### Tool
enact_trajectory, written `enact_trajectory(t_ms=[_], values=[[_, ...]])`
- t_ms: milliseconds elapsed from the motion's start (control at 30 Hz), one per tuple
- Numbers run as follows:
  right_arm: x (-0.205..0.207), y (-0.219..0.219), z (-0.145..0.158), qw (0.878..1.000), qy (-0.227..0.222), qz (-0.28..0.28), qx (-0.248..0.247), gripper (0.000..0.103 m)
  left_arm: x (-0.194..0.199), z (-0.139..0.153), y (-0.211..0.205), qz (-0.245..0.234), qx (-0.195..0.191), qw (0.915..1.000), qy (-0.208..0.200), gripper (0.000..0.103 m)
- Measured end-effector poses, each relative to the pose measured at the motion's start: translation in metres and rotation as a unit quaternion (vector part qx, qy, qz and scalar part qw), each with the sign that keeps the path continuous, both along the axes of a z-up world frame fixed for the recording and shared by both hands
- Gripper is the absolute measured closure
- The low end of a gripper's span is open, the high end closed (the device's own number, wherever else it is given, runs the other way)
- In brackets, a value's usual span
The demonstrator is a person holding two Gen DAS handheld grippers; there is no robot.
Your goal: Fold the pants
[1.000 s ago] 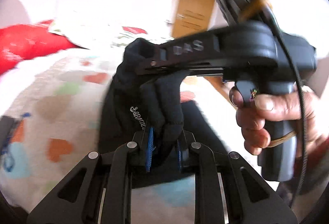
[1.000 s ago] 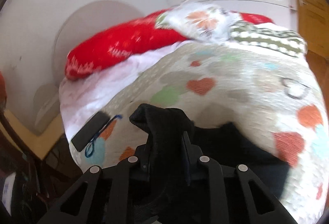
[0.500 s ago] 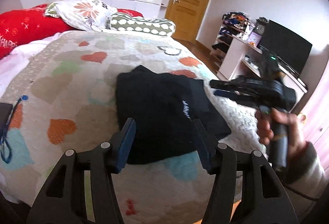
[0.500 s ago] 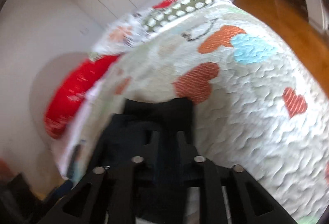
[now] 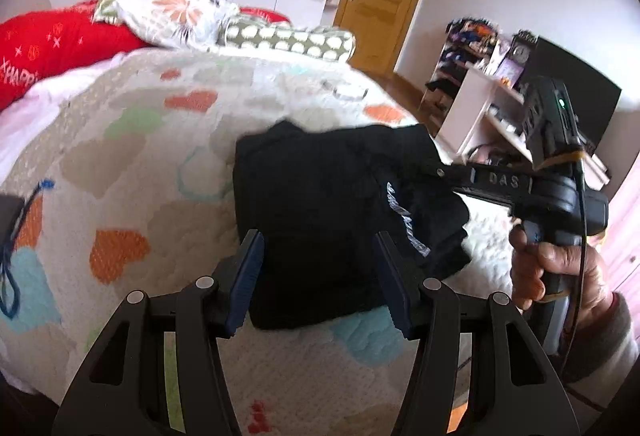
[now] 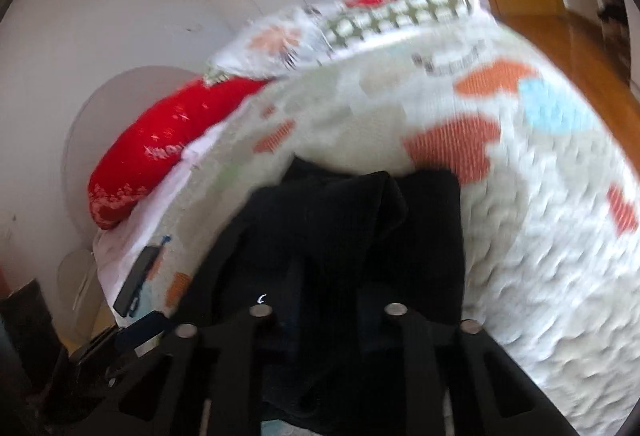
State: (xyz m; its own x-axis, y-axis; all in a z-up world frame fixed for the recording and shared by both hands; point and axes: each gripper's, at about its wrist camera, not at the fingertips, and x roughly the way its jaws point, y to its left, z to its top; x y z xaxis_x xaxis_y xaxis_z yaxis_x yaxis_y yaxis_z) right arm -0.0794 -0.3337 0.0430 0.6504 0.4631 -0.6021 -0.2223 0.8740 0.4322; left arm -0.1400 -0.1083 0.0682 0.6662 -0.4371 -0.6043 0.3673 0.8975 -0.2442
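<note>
Black pants [image 5: 332, 212] lay bunched in a rough folded block on the bed [image 5: 132, 156], on its quilt of coloured hearts, toward the near right of the mattress. At the far left sat a red pillow [image 5: 52, 40], with a flowered pillow [image 5: 176, 12] and a spotted bolster [image 5: 292, 38] to its right.

Over the near edge of the pants hung the left claw [image 5: 318, 280], released: its blue pads [image 5: 246, 276] stood wide apart, with cloth showing beyond the gap but nothing pressed between them.

Farther right, the right claw [image 5: 436, 170] reached in over the right edge of the pants, gripped by a hand [image 5: 560, 276]. Its jaws were closing; in its own blurred view the black cloth filled the space at its tips [image 6: 328, 284], and whether the pads already pinched the fabric could not be told.

One fold looked laid down, with the right side getting a fresh grip or a tidy. Next, that grip should settle on a single clean edge, while the left claw takes the matching corner, so both lift together without dragging the stack.
</note>
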Motion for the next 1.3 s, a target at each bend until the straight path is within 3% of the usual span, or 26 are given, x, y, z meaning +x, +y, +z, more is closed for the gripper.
enact_trajectory(t_ms=[133,233,267,367,467,567,667,800,933,1033,1100,1300], values=[[-0.003,-0.010,0.001,0.999,0.004,-0.020,-0.046,0.089,0.006,0.001,-0.010,-0.005,-0.004,1.0000,0.000,0.046],[0.004,-0.018,-0.021,0.998,0.035,-0.030,-0.034,0.087,0.019,-0.021,-0.020,0.000,0.010,0.9993,0.035,0.046],[0.005,-0.020,-0.026,0.998,0.041,-0.039,-0.036,0.084,0.021,-0.025,-0.022,0.003,0.017,0.9991,0.039,0.046],[0.001,-0.030,-0.021,0.996,0.046,-0.060,-0.041,0.058,0.022,-0.030,-0.024,0.004,0.035,0.9986,0.039,0.045],[-0.010,-0.032,0.000,0.995,0.014,-0.076,-0.059,0.057,0.025,-0.025,-0.020,0.007,0.028,0.9985,0.046,0.045],[-0.017,-0.023,0.025,0.997,-0.030,-0.052,-0.046,0.057,0.027,-0.016,-0.017,0.021,0.027,0.9989,0.032,0.045],[-0.009,-0.006,0.035,0.998,-0.046,-0.023,-0.043,0.059,0.031,-0.015,-0.020,0.021,0.031,0.9988,0.030,0.045],[0.012,0.017,0.025,0.998,-0.034,-0.003,-0.059,0.061,0.035,-0.025,-0.028,0.020,0.044,0.9979,0.044,0.045],[0.038,0.018,-0.008,0.996,0.013,-0.022,-0.086,0.064,0.037,-0.030,-0.030,0.020,0.046,0.9978,0.043,0.045],[0.051,0.006,-0.024,0.997,0.032,-0.036,-0.053,0.069,0.040,-0.031,-0.033,0.019,0.048,0.9978,0.043,0.043],[0.054,0.003,-0.025,0.998,0.034,-0.037,-0.041,0.069,0.041,-0.031,-0.035,0.020,0.052,0.9976,0.042,0.043],[0.032,0.007,-0.002,0.997,0.016,-0.025,-0.065,0.069,0.042,-0.030,-0.034,0.027,0.052,0.9972,0.046,0.043]])
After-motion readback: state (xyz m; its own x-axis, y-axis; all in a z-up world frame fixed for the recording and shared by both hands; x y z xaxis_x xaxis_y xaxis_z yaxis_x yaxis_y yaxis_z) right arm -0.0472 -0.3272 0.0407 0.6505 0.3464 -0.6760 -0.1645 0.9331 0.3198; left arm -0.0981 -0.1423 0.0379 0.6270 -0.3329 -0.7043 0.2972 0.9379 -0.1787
